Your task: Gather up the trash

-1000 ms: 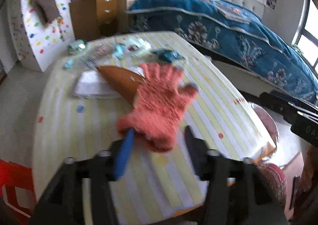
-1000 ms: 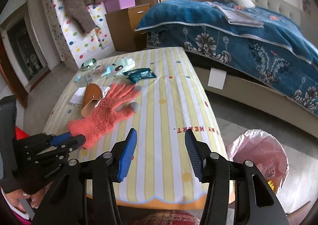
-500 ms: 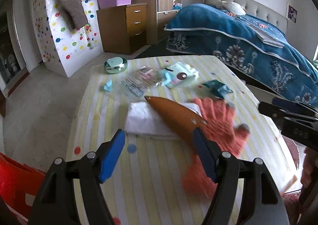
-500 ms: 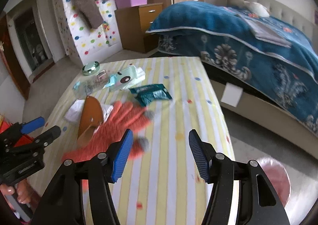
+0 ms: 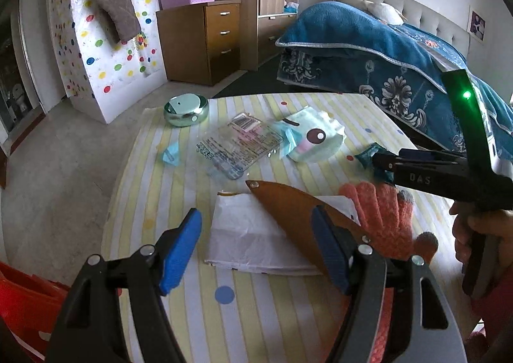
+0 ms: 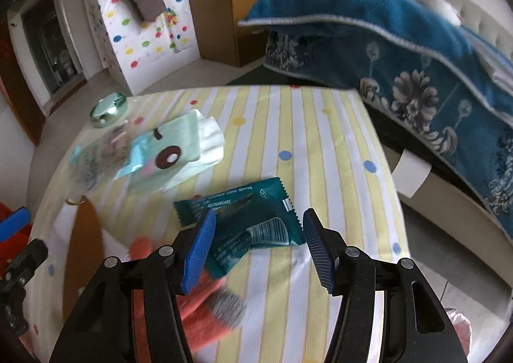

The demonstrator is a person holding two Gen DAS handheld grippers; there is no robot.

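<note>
On the striped surface (image 5: 256, 324): yellow-and-white cloth with coloured dots, litter spread over it.
Left hand-held gripper (image 5: 256, 250): jaws apart, nothing between the blue pads; it hangs over a white paper napkin (image 5: 247, 241).
Right hand-held gripper (image 6: 255, 244): jaws parted and empty, hanging above the teal wrapper (image 6: 253, 222), pads clear of it on either side.
Teal wrapper: flat and crumpled near the bed side of the surface, well apart from the surface's edge.
Brown slipper (image 5: 298, 212): lies across the napkin, toe pointing away.
Orange glove (image 5: 381, 218): beside the slipper, partly under it.
Clear plastic packet (image 5: 240, 145): farther back, touching a pale green tissue pack (image 5: 314, 138) with a cartoon eye.
Green round tin (image 5: 186, 109): at the far corner.
Blue scrap (image 5: 171, 154): near the clear packet.
Bed (image 6: 416, 58): blue patterned blanket, just beyond the surface.
</note>
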